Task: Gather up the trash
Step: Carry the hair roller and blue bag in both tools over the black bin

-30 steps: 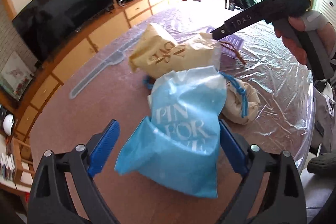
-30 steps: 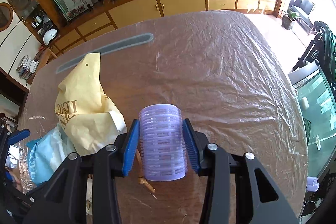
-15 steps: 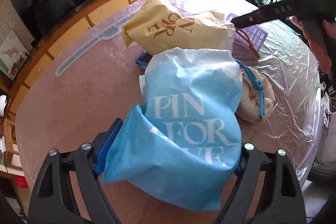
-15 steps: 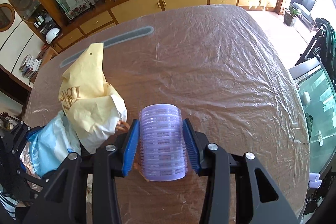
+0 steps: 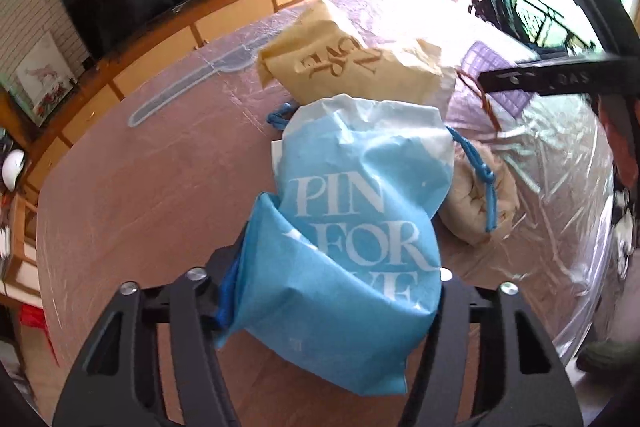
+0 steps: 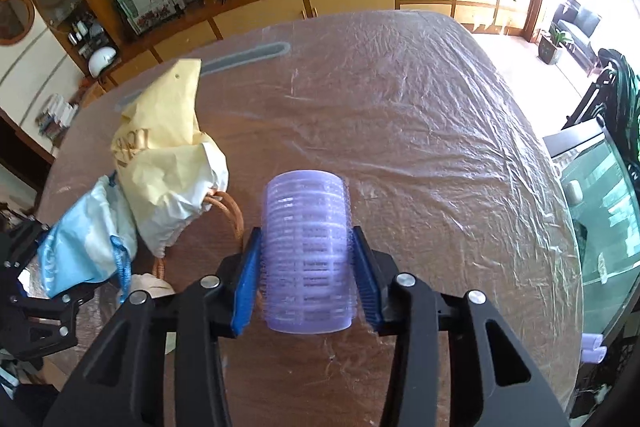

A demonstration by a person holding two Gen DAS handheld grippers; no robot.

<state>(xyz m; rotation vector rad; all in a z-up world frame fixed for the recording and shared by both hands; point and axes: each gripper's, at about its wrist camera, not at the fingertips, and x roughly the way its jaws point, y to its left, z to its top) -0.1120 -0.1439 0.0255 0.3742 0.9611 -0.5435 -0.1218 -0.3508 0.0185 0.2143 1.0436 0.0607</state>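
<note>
One blue bag (image 5: pixel 352 247) sits on the desk (image 6: pixel 400 115), pinched between the left gripper (image 5: pixel 332 291) jaws, which have just been closing. One yellow bag (image 6: pixel 160 147) lies beside it. The right gripper (image 6: pixel 306 279) jaws clamp one purple roller (image 6: pixel 307 251).

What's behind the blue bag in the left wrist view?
Directly behind the blue bag sits the yellow bag, with a beige cloth bundle to the right. A blue cord pokes out; whatever lies under the bags is covered.
</note>
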